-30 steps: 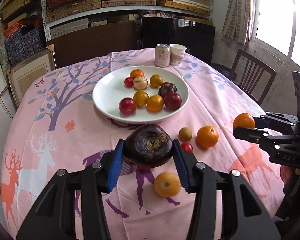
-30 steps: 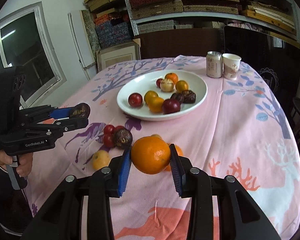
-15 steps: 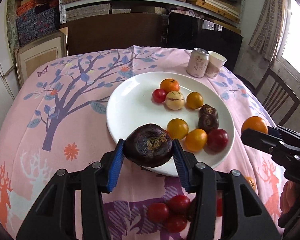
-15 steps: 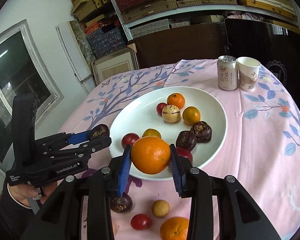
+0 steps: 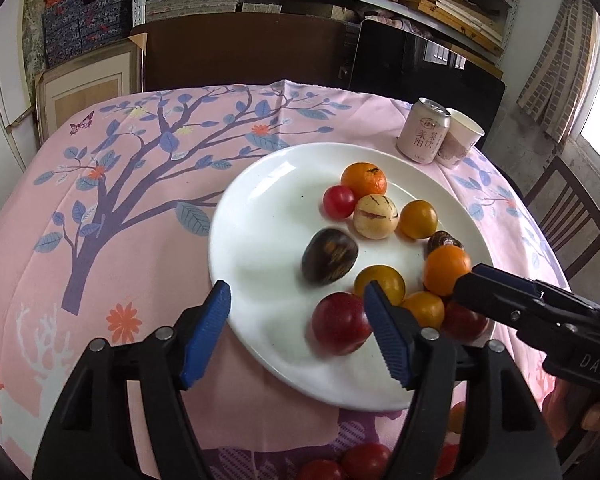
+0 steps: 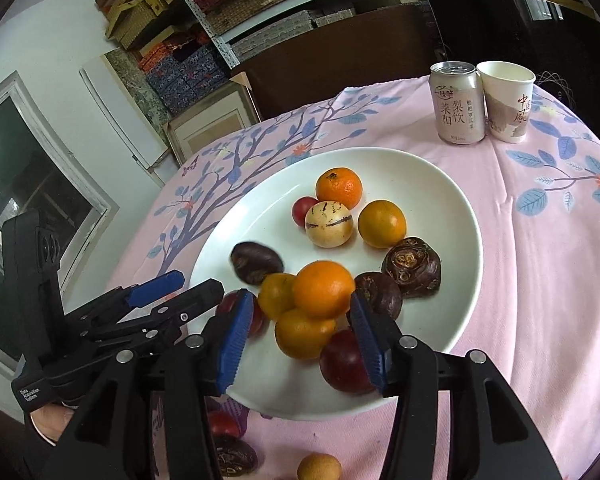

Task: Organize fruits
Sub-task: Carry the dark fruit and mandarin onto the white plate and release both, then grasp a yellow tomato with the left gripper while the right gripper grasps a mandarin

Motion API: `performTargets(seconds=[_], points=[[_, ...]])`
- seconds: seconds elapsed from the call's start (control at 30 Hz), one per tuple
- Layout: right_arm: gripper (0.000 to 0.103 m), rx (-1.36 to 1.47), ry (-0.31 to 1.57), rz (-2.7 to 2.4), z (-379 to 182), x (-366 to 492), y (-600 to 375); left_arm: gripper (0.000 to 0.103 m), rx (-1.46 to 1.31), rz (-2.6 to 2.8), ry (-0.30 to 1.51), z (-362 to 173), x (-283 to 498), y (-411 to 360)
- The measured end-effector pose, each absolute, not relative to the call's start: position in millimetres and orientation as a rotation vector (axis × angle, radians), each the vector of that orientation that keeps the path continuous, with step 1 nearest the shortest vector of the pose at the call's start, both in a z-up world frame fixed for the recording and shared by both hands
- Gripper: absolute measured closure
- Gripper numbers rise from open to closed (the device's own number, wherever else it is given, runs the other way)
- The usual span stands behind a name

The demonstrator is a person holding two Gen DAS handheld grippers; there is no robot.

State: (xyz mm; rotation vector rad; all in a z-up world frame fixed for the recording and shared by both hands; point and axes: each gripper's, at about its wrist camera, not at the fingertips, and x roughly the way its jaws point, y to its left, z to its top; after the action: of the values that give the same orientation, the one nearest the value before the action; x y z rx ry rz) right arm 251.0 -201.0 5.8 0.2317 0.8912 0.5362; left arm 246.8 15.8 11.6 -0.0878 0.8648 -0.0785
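Note:
A white plate [image 5: 268, 208] [image 6: 440, 200] on the pink tablecloth holds several fruits. A dark purple-brown fruit [image 5: 330, 256] [image 6: 256, 262] lies free on the plate, just ahead of my left gripper [image 5: 300, 332] [image 6: 184, 286]. That gripper's jaws are opening and nothing is between them. An orange [image 6: 324, 290] [image 5: 446, 270] rests on top of the pile of fruits at the plate's near side. It sits at the tips of my right gripper [image 6: 302, 338] [image 5: 470, 282], whose jaws are opening. The pads stand off the orange.
A drink can [image 5: 422, 136] [image 6: 456, 104] and a paper cup [image 5: 460, 138] [image 6: 506, 100] stand behind the plate. Loose cherry tomatoes [image 5: 364, 460], a dark fruit [image 6: 232, 460] and a small tan fruit [image 6: 319, 468] lie on the cloth before it. A wooden chair [image 5: 560, 216] stands right.
Both grippers moved forward over the plate. The left one let go of the dark fruit, which now lies on the plate. The right one spread its jaws off the orange, now on the pile.

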Motion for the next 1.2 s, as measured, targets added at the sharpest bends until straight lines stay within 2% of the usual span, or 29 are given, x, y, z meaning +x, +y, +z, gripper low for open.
performTargets(seconds=[0.07,0.17,0.57,1.1,1.13,1.17,1.2], points=[[0.05,0.218,0.877,0.535,10,241,-209,0.029,-0.054,-0.077,0.861,14,236,14],[0.044,0.181,0.842,0.508,16,219,-224,0.022,-0.015,-0.079,0.852,17,215,13],[0.042,0.109,0.863,0.456,1,138,-274,0.022,0.053,-0.136,0.871,15,129,0],[0.04,0.115,0.874,0.47,-13,106,-277,0.022,0.033,-0.239,1.003,-27,88,-40],[0.04,0.105,0.876,0.473,-13,105,-276,0.028,0.043,-0.246,1.013,-30,88,-43],[0.04,0.09,0.879,0.476,-14,104,-275,0.042,0.051,-0.259,1.028,-34,89,-45],[0.039,0.075,0.882,0.478,-15,103,-274,0.051,0.052,-0.276,1.049,-37,90,-47]])
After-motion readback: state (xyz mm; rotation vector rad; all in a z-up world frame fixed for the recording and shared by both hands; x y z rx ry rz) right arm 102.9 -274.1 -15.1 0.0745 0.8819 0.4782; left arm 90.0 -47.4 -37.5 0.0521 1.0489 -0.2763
